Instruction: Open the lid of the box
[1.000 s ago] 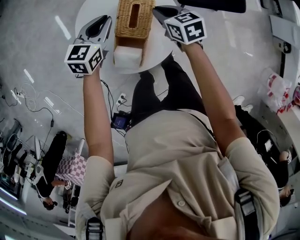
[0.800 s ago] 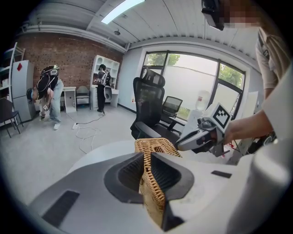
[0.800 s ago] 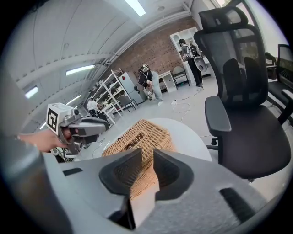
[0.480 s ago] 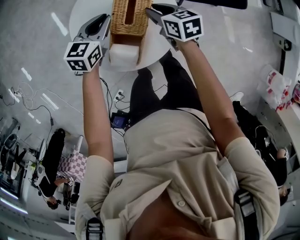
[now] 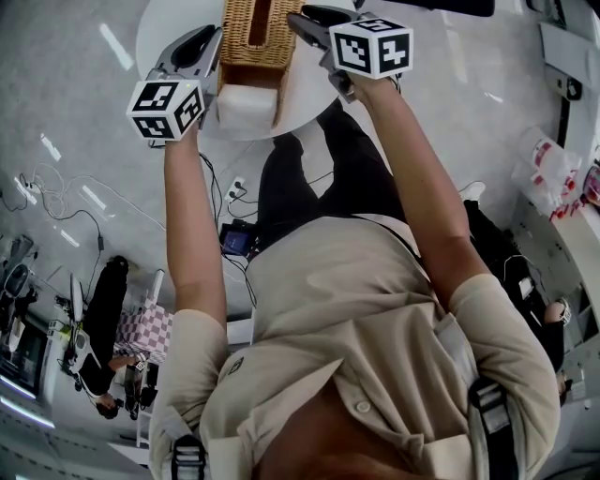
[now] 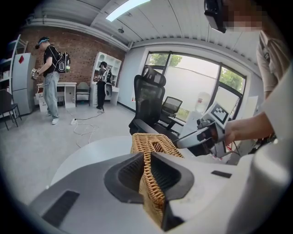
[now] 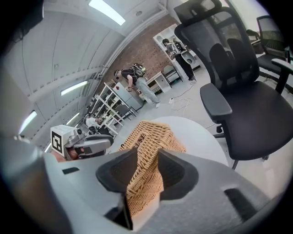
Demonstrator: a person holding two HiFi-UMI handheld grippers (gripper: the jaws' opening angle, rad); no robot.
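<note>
A woven wicker lid [image 5: 255, 37] with a slot in its top sits over a white box base [image 5: 246, 108] on a round white table [image 5: 314, 94]. My left gripper [image 5: 214, 42] is at the lid's left side. In the left gripper view it [image 6: 147, 169] is shut on the lid's wicker edge [image 6: 153, 151]. My right gripper [image 5: 298, 21] is at the lid's right side. Its jaws [image 7: 145, 171] have just been opening and stand open, with the lid's wicker corner [image 7: 149, 146] between them. Each gripper view shows the other gripper across the lid.
A black office chair [image 7: 238, 91] stands close behind the table. Cables and a power strip [image 5: 239, 202] lie on the floor below the table's edge. A plastic bag [image 5: 553, 178] rests at the right. People stand by shelves [image 6: 48, 82] far back.
The right gripper's marker cube has rolled, and its jaws show wider apart. The lid still sits on the white base. The left gripper has kept its hold at the lid's left.
</note>
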